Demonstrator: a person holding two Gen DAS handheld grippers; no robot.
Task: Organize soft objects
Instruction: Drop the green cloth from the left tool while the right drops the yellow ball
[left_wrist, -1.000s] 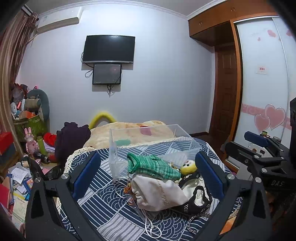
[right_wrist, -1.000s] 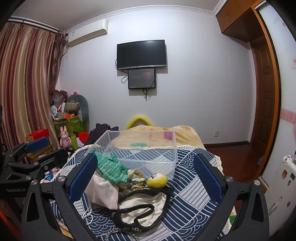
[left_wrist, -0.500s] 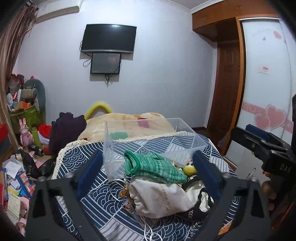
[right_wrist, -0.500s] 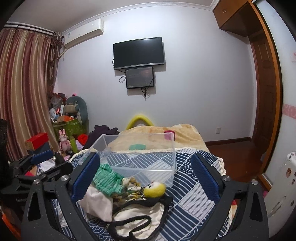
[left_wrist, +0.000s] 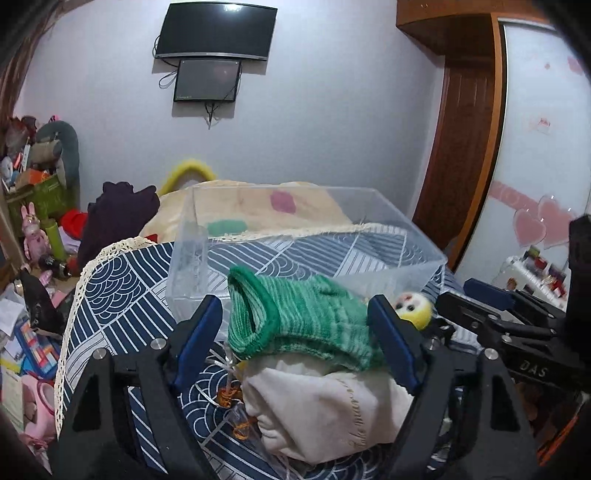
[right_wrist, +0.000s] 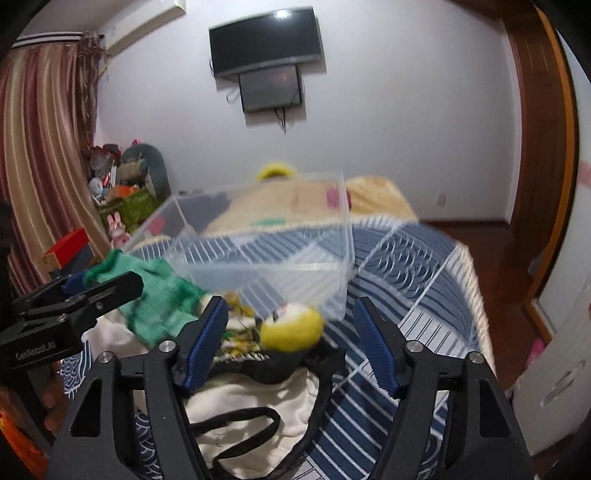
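Note:
A green knitted piece (left_wrist: 303, 317) lies on top of a cream cloth bag (left_wrist: 332, 410) in a pile on the blue patterned bedspread (left_wrist: 125, 280). My left gripper (left_wrist: 295, 332) is open, its blue fingers on either side of the green knit. A yellow plush toy (right_wrist: 291, 326) lies on a cream bag with black straps (right_wrist: 258, 413). My right gripper (right_wrist: 291, 343) is open around the plush toy. A clear plastic box (left_wrist: 295, 236) stands just behind the pile; it also shows in the right wrist view (right_wrist: 258, 258).
A beige blanket (left_wrist: 258, 206) and a dark garment (left_wrist: 114, 218) lie at the far end of the bed. Toys and boxes (left_wrist: 33, 206) clutter the floor at left. A wooden door (left_wrist: 465, 147) and a wardrobe (left_wrist: 546, 147) stand at right.
Both grippers have moved forward and down onto the pile. The left now straddles the green knit and the right straddles the yellow plush toy. Both remain open.

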